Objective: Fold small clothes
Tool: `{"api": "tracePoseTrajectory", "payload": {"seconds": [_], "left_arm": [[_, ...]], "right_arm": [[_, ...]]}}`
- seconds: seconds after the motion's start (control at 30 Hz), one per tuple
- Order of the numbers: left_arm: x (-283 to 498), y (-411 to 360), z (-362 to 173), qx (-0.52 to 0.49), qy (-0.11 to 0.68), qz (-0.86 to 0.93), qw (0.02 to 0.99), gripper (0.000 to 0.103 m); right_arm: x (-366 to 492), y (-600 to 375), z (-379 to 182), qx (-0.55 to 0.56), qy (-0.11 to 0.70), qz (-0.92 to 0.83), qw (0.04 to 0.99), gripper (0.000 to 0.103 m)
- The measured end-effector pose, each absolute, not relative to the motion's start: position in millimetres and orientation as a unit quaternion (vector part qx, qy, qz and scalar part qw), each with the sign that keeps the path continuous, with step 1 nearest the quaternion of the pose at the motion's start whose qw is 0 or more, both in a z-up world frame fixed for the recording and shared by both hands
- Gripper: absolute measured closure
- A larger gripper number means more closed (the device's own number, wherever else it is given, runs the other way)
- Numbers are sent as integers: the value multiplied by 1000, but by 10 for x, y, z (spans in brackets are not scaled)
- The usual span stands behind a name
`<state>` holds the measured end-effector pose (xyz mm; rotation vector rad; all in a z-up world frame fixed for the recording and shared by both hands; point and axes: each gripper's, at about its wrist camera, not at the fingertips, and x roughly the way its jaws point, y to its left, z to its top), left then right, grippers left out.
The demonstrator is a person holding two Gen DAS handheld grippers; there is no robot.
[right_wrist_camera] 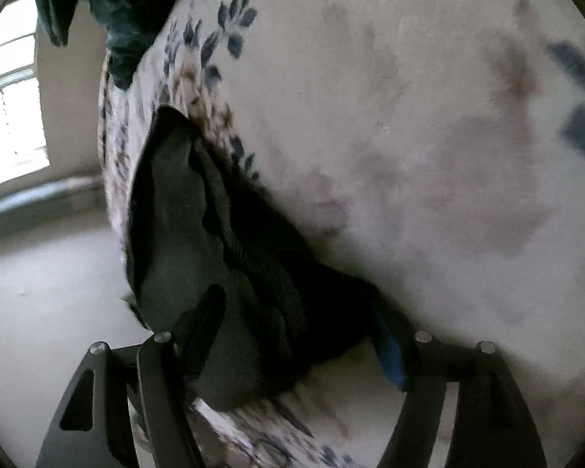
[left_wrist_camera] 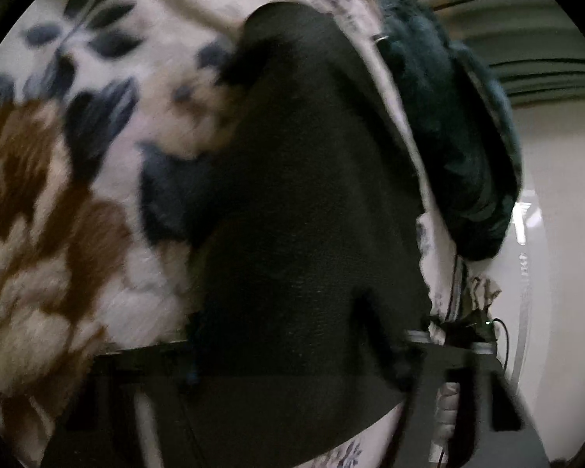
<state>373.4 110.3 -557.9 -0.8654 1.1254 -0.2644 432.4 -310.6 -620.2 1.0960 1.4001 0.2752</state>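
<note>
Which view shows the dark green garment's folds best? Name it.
The right wrist view: the dark green garment shows its layered edges and ribbed band on the floral blanket. The left wrist view shows it only as a dark blurred mass.

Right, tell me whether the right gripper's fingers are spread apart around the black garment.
Yes, the right gripper is open, one finger on either side of the black garment lying on the blanket.

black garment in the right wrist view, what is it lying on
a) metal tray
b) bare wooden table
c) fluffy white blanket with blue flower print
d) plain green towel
c: the black garment lies crumpled on a fluffy white blanket printed with blue leaves and flowers, between the spread fingers of the right gripper.
</note>
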Motion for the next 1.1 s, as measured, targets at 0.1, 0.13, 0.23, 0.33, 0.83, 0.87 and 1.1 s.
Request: {"api": "tracePoseTrajectory", "payload": {"seconds": [0.1, 0.13, 0.23, 0.33, 0.83, 0.87, 1.1], "left_arm": [[3707, 1122, -5467, -391, 506, -126, 758, 79], [3685, 1141, -5420, -393, 506, -129, 757, 81], [3567, 1194, -5259, -391, 513, -136, 752, 83], [3329, 1230, -5142, -388, 537, -138, 736, 83], [3004, 1364, -4991, -251, 580, -1, 775, 28], [2994, 1353, -4972, -240, 576, 3, 781, 27], [3440, 1199, -5013, -199, 580, 26, 789, 27]], "right_arm": [[4220, -3022, -6142, 489, 596, 126, 624, 79], [4172, -3035, -6108, 499, 591, 124, 622, 80], [3944, -3039, -5900, 517, 576, 115, 622, 83], [3623, -2917, -5638, 491, 587, 116, 633, 84], [3602, -2885, -5418, 285, 645, 59, 707, 51], [3758, -2825, -5389, 270, 640, 66, 716, 51], [4653, -2327, -5638, 197, 653, 153, 715, 51]]}}
